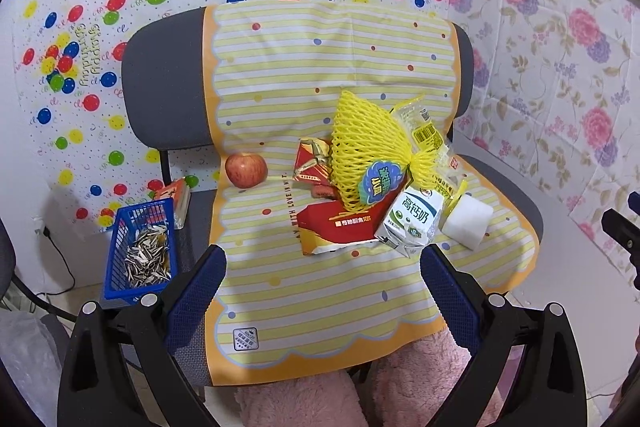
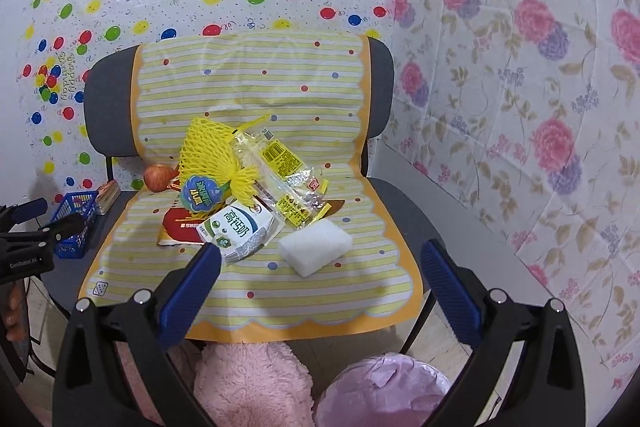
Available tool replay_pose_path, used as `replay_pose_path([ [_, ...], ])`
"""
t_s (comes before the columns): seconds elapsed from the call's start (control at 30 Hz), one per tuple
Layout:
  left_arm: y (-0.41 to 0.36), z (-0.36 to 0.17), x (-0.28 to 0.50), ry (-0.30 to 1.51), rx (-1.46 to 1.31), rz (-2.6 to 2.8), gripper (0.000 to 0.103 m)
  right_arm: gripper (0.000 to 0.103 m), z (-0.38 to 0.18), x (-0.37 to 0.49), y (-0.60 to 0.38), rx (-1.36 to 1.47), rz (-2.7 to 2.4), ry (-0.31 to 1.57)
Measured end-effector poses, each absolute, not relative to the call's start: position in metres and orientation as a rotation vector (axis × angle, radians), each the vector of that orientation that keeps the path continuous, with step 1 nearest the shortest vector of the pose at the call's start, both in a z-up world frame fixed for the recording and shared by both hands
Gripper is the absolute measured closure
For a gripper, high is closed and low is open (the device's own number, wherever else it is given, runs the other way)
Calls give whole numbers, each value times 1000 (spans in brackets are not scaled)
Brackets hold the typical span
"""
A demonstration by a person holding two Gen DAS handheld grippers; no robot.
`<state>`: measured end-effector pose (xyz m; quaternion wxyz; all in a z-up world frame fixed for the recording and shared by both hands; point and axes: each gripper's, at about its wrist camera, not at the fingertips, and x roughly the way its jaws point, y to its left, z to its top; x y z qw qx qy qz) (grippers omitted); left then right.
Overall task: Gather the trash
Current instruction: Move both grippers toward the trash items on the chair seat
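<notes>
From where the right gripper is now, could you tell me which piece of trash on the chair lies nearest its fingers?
The milk carton: its corner almost meets one blue finger, while the white foam block sits farther ahead, apart.

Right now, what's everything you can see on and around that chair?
Striped mat: one, yellow and white, draped over the grey chair.
Foam net: one, yellow, on top of the pile.
Milk carton: one, white and green, front of the pile.
Red box: one, under the net.
Clear wrappers: a few, yellow labels, right of the net.
White foam block: one, right front of the mat.
Apple: one, red, left edge of the mat.
Blue basket: one, holding seed shells, left of the mat.
Bin: one, pink liner, on the floor.
Left hand-held gripper: open.
Right hand-held gripper: open.
</notes>
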<state>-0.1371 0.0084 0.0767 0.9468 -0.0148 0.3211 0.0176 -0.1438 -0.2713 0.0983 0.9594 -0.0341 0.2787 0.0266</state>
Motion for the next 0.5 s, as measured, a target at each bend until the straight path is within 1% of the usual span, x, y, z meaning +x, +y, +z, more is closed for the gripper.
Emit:
replay_pose_path([
  [0.5, 8, 79, -139, 653, -28, 36, 7, 6, 97, -141, -271, -70, 67, 591],
])
